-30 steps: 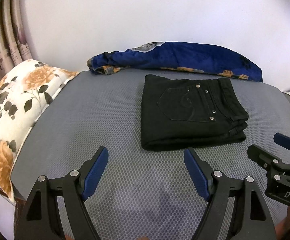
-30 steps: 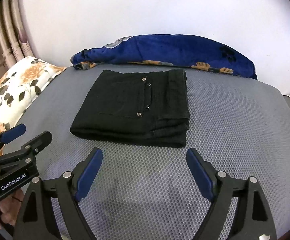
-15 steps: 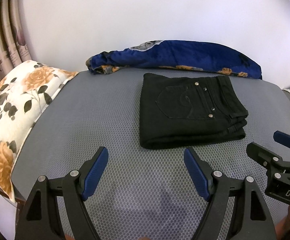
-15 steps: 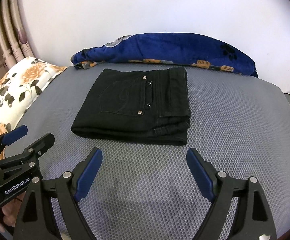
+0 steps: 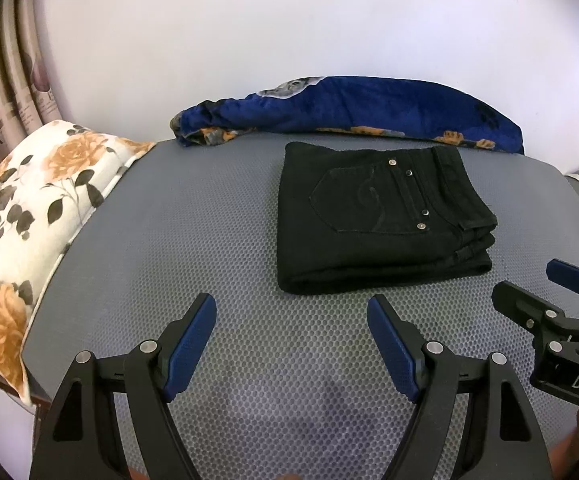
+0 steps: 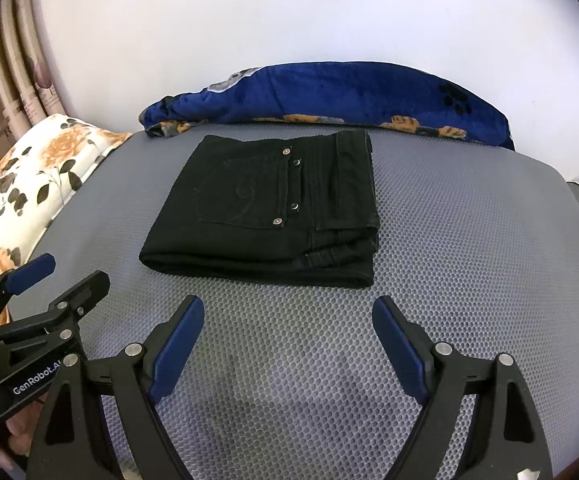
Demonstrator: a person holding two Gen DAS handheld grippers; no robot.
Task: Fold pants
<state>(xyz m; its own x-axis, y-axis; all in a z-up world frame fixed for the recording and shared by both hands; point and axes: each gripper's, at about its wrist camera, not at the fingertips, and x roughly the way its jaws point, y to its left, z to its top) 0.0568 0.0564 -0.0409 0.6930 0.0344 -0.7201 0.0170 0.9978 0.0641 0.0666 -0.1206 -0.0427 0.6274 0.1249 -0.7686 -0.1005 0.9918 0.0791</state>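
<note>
**op:** Since the pants (image 5: 381, 220) already sit as a neat black rectangle on the mat (image 5: 209, 240), just in front of the blue blanket (image 5: 349, 108), I'd call the fold basically done. I've got the left gripper (image 5: 291, 344) and the right gripper (image 6: 287, 346) hovering over bare mat on the near side, both with fingers spread wide and nothing between them.

**reply:** so what can still go wrong?

**op:** Mostly me poking it. Looks like stiff denim stacked in about 3 layers, and the waistband corner at the right already shows the layers stepping out a bit. If I nudge that edge with a pad, my guess is the top layer slides and the stack fans open. The mat has a honeycomb mesh texture, so it probably grips the bottom layer while the upper ones shift. Blanket's plush, and there's a floral pillow (image 5: 29, 208) off to the left, both well clear of my fingers.
</note>
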